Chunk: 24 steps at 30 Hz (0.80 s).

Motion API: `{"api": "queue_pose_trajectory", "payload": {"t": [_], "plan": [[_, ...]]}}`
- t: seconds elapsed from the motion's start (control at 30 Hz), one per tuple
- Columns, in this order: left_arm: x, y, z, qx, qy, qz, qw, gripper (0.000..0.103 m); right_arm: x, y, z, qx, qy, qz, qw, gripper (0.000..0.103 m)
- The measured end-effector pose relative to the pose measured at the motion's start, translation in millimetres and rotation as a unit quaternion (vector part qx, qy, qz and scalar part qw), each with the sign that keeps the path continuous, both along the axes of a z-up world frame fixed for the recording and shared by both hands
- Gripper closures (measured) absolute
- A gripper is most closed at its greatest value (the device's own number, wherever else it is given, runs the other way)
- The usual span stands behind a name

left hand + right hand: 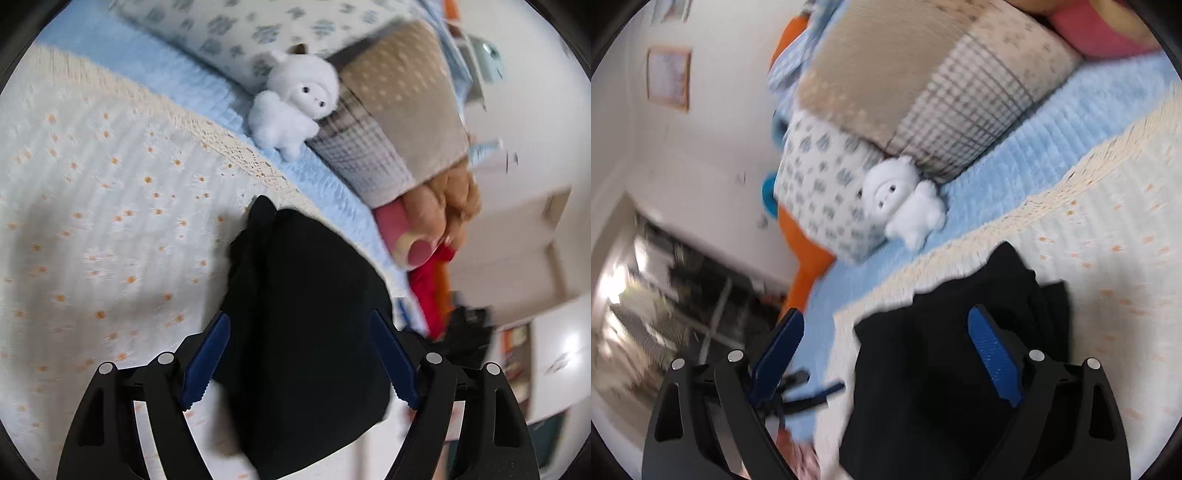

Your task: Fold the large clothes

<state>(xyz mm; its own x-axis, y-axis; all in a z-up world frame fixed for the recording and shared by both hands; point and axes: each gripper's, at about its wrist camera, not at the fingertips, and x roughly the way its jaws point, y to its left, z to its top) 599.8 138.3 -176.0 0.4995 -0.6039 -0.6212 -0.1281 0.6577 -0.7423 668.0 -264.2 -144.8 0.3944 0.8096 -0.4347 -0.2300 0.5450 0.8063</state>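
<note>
The black garment is sitting bunched up on the bed, on top of the white flower-print coverlet, close to its lacy edge where the blue quilted blanket starts. In both wrist views it's a dark lump with no clear sleeve or hem, and I honestly can't tell what kind of clothing it is. The left gripper has its jaws spread wide with the cloth lying between them, and the blue pads aren't pressing on anything. Same deal with the right gripper: jaws spread, one pad over the fabric, the other out over the blanket, nothing pinched. So it looks to me like the garment is just resting there, and the job right now is getting a proper hold on it. My take: don't grab the middle of the lump, hunt for two real corners or a hem edge, pinch only one layer, then lift and pull apart so it spreads flat on the coverlet before any folding. Further back, the white plush toy leans on the patchwork pillow, well clear.
</note>
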Motion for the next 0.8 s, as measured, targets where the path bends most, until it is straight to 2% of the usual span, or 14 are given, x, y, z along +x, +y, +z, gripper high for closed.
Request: {"api": "queue_pose_trajectory", "payload": {"t": [0.1,0.17,0.2,0.23,0.3,0.37,0.43,0.5,0.53,0.57,0.6,0.67,0.73,0.8], "plan": [[-2.9,-8.8,-4.8,0.028,0.006,-0.017,0.9994,0.024,-20.6,-12.5,24.2,-0.104,-0.02,0.012,0.994,0.013],[1.7,-13.0,-12.9,0.036,0.024,-0.008,0.999,0.024,-28.2,-17.8,21.8,-0.146,-0.008,0.02,0.989,0.017],[4.2,-15.1,-15.5,0.065,0.03,-0.002,0.9974,0.024,-31.6,-20.1,13.8,-0.156,0.007,0.022,0.987,0.019],[5.1,-15.1,-17.0,0.085,0.031,0.001,0.9959,0.024,-34.0,-21.1,2.7,-0.158,0.024,0.026,0.987,0.02],[5.3,-12.3,-22.2,0.122,0.033,0.011,0.9919,0.023,-41.1,-21.5,-21.3,-0.124,0.053,0.04,0.99,0.023],[2.4,-5.2,-31.2,0.129,0.042,0.021,0.9905,0.023,-49.1,-17.1,-41.6,-0.112,0.074,0.052,0.99,0.023],[-1.0,1.0,-43.1,0.122,0.053,0.028,0.9907,0.024,-56.9,-11.1,-63.8,-0.114,0.083,0.055,0.988,0.032],[-3.4,-2.0,-53.9,0.106,0.063,0.023,0.9921,0.025,-59.8,-11.9,-73.7,-0.095,0.078,0.032,0.992,0.034],[-5.2,-7.6,-49.3,0.124,0.049,0.019,0.9909,0.028,-59.5,-12.7,-73.3,-0.083,0.068,0.019,0.994,0.042],[-4.5,-13.0,-47.2,0.123,0.046,0.008,0.9913,0.033,-59.0,-12.7,-71.0,-0.082,0.062,0.01,0.995,0.044],[-3.3,-18.3,-45.6,0.11,0.047,-0.002,0.9928,0.052,-57.0,-11.6,-67.6,-0.077,0.059,0.0,0.995,0.053],[-0.1,-29.9,-39.4,0.114,0.068,-0.013,0.9911,0.055,-53.1,-9.6,-58.6,-0.079,0.059,-0.019,0.995,0.057],[1.9,-38.6,-35.1,0.111,0.085,-0.016,0.9901,0.064,-48.6,-6.2,-43.9,-0.073,0.054,-0.036,0.995,0.06],[3.8,-45.7,-26.3,0.102,0.092,-0.021,0.9903,0.065,-43.1,0.6,-26.5,-0.075,0.045,-0.044,0.995,0.06]]}}
